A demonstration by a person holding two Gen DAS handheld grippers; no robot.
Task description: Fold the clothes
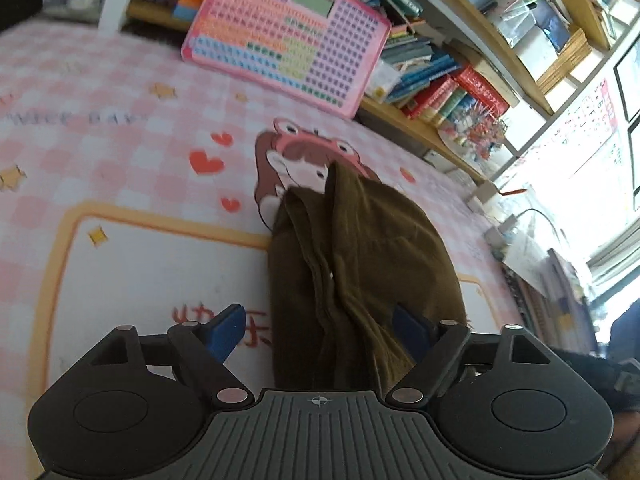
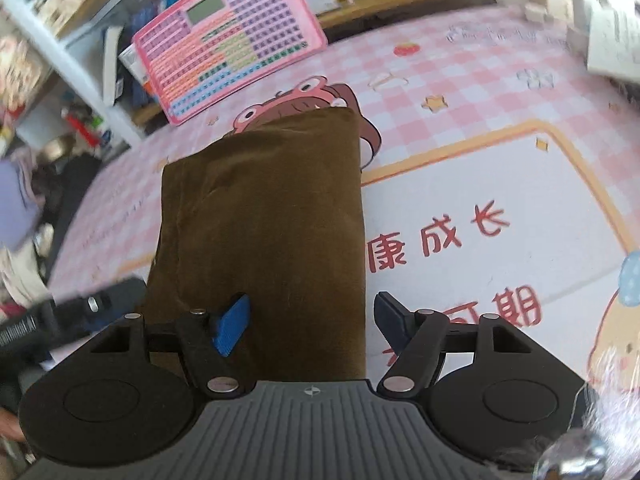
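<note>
An olive-brown garment (image 1: pixel 360 264) lies folded into a long strip on the pink checked mat (image 1: pixel 120 140). In the left wrist view my left gripper (image 1: pixel 320 330) is open, its blue fingers (image 1: pixel 224 330) on either side of the garment's bunched near end. In the right wrist view the garment (image 2: pixel 264 220) looks like a flat rectangle on the mat (image 2: pixel 500 80). My right gripper (image 2: pixel 314 324) is open above its near right edge, the left finger (image 2: pixel 232 328) over the cloth and the right one over the mat. Neither gripper holds the cloth.
A pink keyboard toy (image 1: pixel 288 28) leans against the bookshelf (image 1: pixel 460 80) at the mat's far edge; it also shows in the right wrist view (image 2: pixel 224 36). Papers and boxes (image 2: pixel 592 20) lie at the far right. The other gripper's black body (image 2: pixel 60 320) is at the left.
</note>
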